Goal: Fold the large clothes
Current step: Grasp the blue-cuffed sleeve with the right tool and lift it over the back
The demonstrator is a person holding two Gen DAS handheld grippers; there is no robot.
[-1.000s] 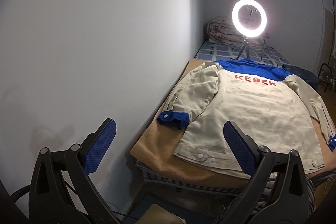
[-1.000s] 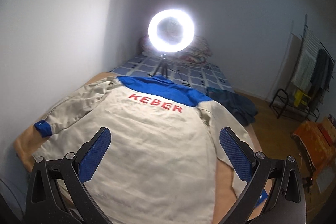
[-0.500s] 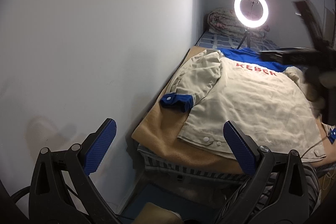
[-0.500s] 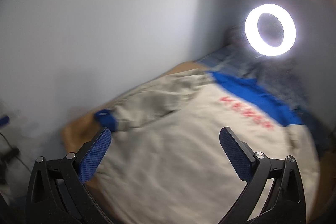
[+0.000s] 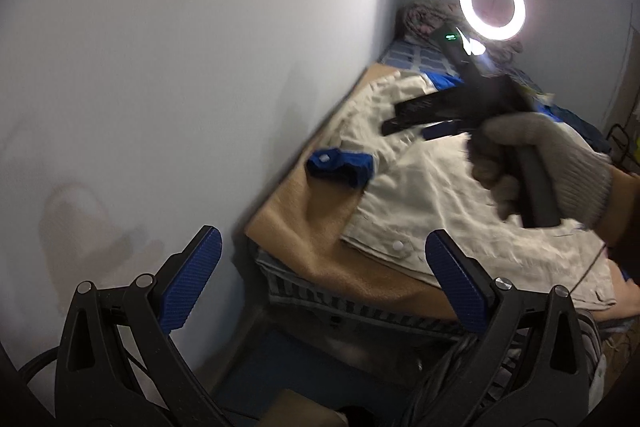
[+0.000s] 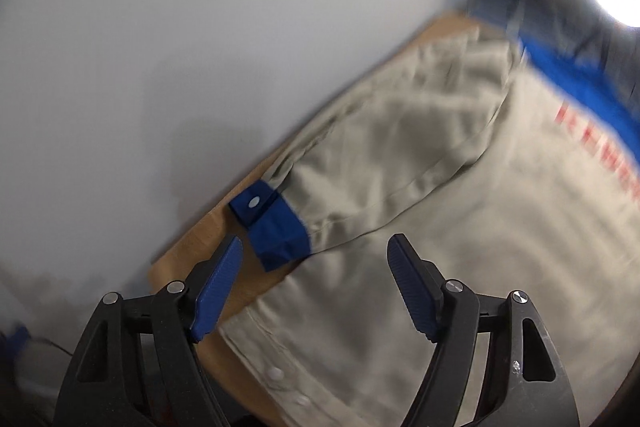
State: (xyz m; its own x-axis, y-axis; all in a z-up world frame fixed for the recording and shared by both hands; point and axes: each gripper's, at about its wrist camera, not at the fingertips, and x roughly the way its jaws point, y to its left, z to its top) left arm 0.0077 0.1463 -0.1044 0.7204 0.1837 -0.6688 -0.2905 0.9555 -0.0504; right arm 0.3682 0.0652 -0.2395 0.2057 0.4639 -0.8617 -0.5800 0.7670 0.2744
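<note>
**Jacket flat on the bed, both grippers open above it**

The jacket (image 5: 452,187) lies spread on the bed (image 5: 320,259), back side up, on top of a tan blanket (image 5: 304,219). It is beige with a blue band across the shoulders, and red letters run under this band; in the right wrist view the letters are blurred and cannot be read. The sleeve (image 6: 384,163) on the wall side lies folded along the body of the jacket. Its blue cuff (image 6: 276,223) with a white snap rests on the blanket, close to the wall (image 5: 180,87). At the near hem you see white snaps (image 6: 276,373).

Your right gripper (image 6: 316,287) hangs over the jacket with its jaws apart, and they hold nothing. The cuff lies just in front of the left finger; whether the finger touches it I cannot tell. In the left wrist view your right hand (image 5: 552,171), in a grey glove, holds this tool above the middle of the jacket.

Your left gripper (image 5: 320,283) is also released, with its jaws wide apart. It stays off the near corner of the bed, well apart from the cloth.

At the far end of the bed a ring light (image 5: 492,5) shines, and a rolled quilt (image 5: 424,19) lies behind it against the wall.
</note>
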